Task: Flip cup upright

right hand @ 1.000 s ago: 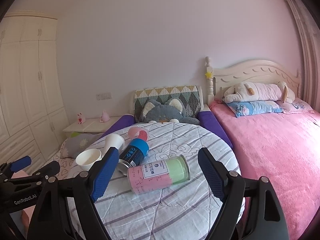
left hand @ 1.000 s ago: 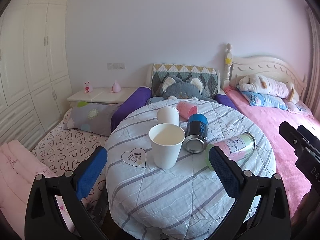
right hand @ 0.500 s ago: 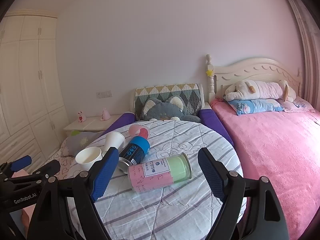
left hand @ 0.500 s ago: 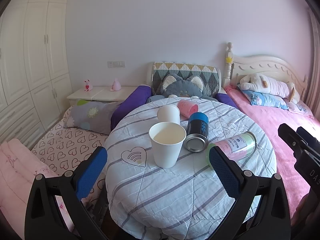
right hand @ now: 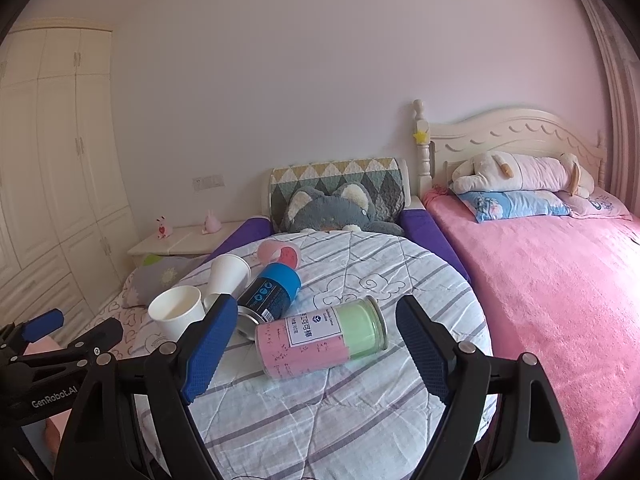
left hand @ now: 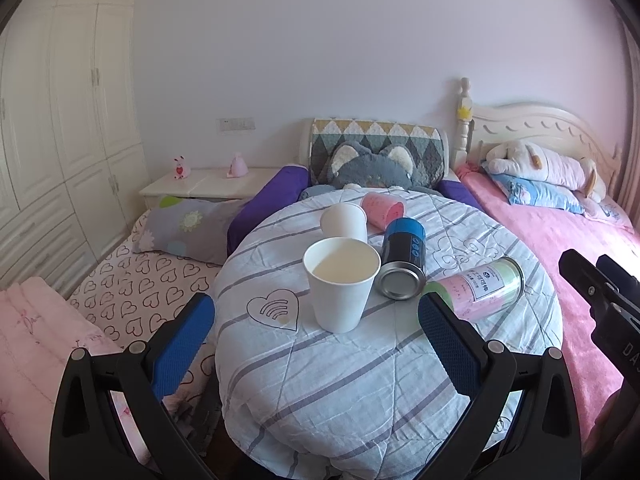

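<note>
Two white paper cups sit on the round counter (left hand: pixel 360 380) draped in a striped quilt. The nearer white paper cup (left hand: pixel 341 282) stands upright at the centre of the left wrist frame, mouth open to the ceiling, its inside pale cream. The second white paper cup (left hand: pixel 344 222) stands mouth-down just behind it. Beside them lie a blue-and-black can (left hand: pixel 401 252), a pink plastic cup (left hand: pixel 382 210) and a pink-and-green cylindrical can (right hand: pixel 322 332). Left tongs (left hand: pixel 316 340) and right tongs (right hand: pixel 316 344) both gape wide, holding nothing.
</note>
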